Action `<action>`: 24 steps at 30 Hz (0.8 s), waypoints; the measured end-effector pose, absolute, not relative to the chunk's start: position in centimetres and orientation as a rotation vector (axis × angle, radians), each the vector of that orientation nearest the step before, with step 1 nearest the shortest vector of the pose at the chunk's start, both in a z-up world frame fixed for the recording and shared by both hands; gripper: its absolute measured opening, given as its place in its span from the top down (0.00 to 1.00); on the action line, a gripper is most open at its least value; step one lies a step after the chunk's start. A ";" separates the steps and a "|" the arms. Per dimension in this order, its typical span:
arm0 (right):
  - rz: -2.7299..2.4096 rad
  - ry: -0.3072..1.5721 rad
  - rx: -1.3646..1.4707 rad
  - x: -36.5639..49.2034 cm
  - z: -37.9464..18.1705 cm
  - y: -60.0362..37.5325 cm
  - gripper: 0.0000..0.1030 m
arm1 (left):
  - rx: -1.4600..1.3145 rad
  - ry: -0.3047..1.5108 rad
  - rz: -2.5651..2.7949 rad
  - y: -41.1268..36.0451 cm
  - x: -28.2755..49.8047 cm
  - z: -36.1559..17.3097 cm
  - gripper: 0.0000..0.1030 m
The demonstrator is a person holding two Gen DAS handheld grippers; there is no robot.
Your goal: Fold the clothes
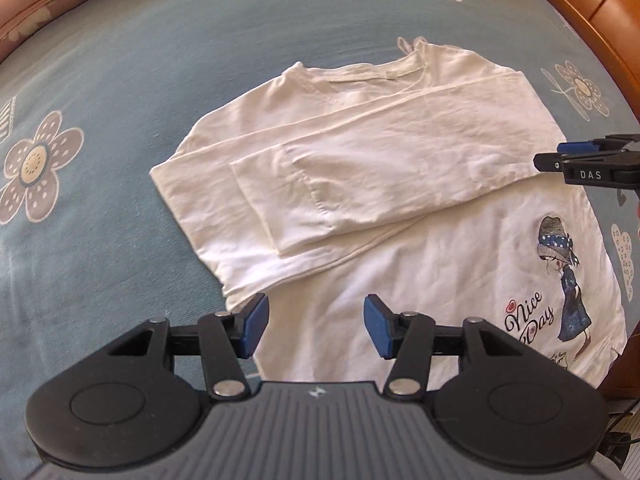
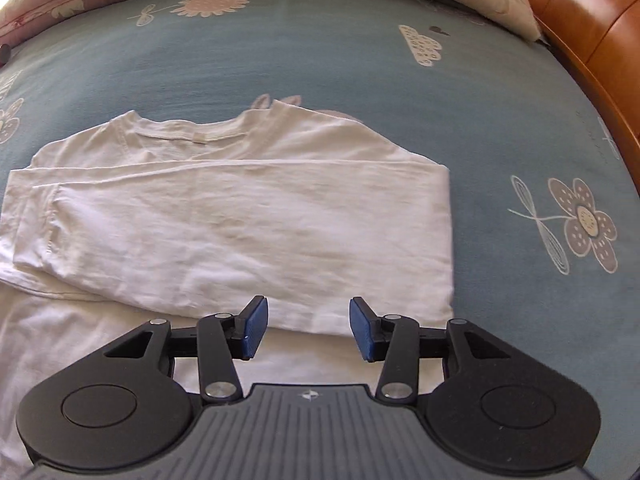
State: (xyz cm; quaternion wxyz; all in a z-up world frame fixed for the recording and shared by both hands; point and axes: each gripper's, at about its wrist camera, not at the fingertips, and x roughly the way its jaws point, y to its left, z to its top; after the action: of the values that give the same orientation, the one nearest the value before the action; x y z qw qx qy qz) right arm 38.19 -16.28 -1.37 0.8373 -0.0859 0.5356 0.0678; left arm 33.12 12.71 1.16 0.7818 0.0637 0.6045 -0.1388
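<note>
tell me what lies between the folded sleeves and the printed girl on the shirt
Only plain white shirt fabric, lightly creased. The left wrist view shows the folded sleeves across the chest and the printed girl near the hem, with nothing lying on the stretch between them.

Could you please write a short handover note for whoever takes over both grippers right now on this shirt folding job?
Left gripper: open, nothing between the pads, above the lower part of the white shirt.
Right gripper: open, empty, over the shirt's folded sleeves.
Shirt lies flat on the blue flowered bedspread, collar away from you, the printed girl near the hem.
Done: both sleeves folded across the chest.
Left: probably fold the body up and tidy the edges.
</note>
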 end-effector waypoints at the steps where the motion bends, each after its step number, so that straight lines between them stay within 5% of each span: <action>1: 0.117 1.138 -0.190 38.0 -1.7 -17.9 0.51 | 0.147 1.301 -0.317 11.4 33.6 1.0 0.49; 17: 0.209 0.997 -0.349 38.1 -5.2 -26.0 0.51 | 0.225 1.193 -0.457 -7.6 39.6 -0.4 0.48; 24: 0.096 1.063 -0.223 37.6 -5.5 -29.0 0.43 | 0.282 1.162 -0.506 -12.9 41.2 -1.1 0.48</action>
State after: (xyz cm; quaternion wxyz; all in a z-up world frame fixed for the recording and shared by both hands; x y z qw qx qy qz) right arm 37.56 -29.02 -5.50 0.8550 -0.1060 0.5056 0.0455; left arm 41.18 -12.91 -1.06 0.7966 0.1313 0.5409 -0.2358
